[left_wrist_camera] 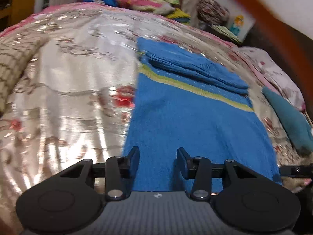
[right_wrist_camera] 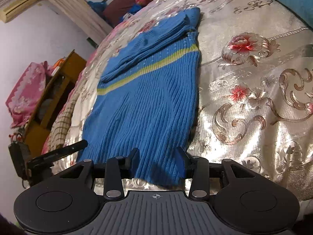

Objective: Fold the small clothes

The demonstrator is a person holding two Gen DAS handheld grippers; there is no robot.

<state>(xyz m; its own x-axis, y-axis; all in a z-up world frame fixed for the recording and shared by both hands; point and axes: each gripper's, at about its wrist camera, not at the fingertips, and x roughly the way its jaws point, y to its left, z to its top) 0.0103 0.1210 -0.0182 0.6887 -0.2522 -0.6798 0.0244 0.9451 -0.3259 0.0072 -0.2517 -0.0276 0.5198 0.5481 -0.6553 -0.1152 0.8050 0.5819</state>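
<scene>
A blue knit sweater with a yellow-green stripe lies flat on the bed, its sleeves folded across the upper part. It also shows in the right wrist view. My left gripper is open over the sweater's near hem at its left side, with nothing between the fingers. My right gripper is open at the hem's right corner, with the hem edge lying between the fingers. The left gripper's body shows at the left of the right wrist view.
The bed has a shiny floral bedspread. A teal folded cloth lies right of the sweater. Pillows and clothes pile at the head. A wooden cabinet stands beside the bed.
</scene>
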